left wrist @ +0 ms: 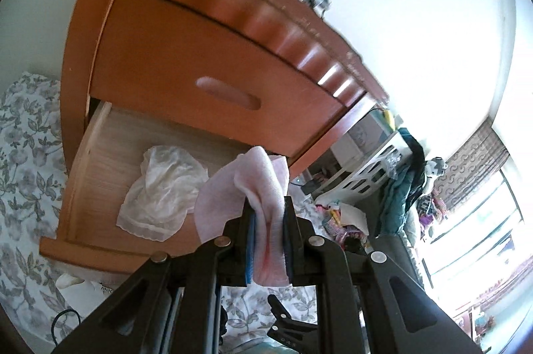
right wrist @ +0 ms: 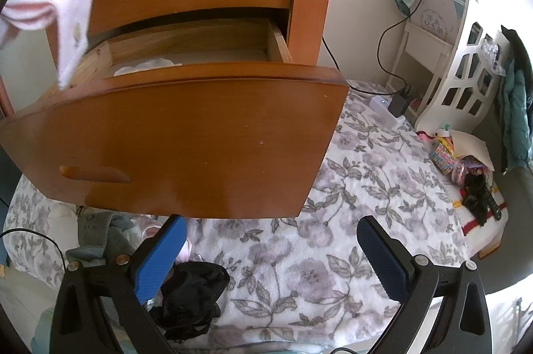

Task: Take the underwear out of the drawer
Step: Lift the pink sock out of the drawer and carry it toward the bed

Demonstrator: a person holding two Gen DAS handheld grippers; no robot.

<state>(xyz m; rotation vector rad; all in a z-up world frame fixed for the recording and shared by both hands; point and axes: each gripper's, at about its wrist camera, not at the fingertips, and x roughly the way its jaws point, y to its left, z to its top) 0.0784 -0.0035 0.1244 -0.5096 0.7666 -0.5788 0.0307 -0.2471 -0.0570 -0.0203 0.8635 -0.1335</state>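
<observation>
left gripper (left wrist: 269,217): jaws narrow, clamped on pink underwear (left wrist: 246,187) at frame centre, cloth draped over the fingertips above open drawer (left wrist: 86,154) | white underwear (left wrist: 160,190) lies inside drawer, lower left | right gripper (right wrist: 271,257): jaws wide, empty, over floral blanket (right wrist: 349,187)

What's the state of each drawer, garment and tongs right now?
lower drawer: pulled open
upper drawer: closed
pink underwear: clamped in the left tongs, lifted clear of the drawer
white garment: crumpled, lying in the lower drawer
right tongs: open, empty
black garment: heaped on the floral blanket
</observation>
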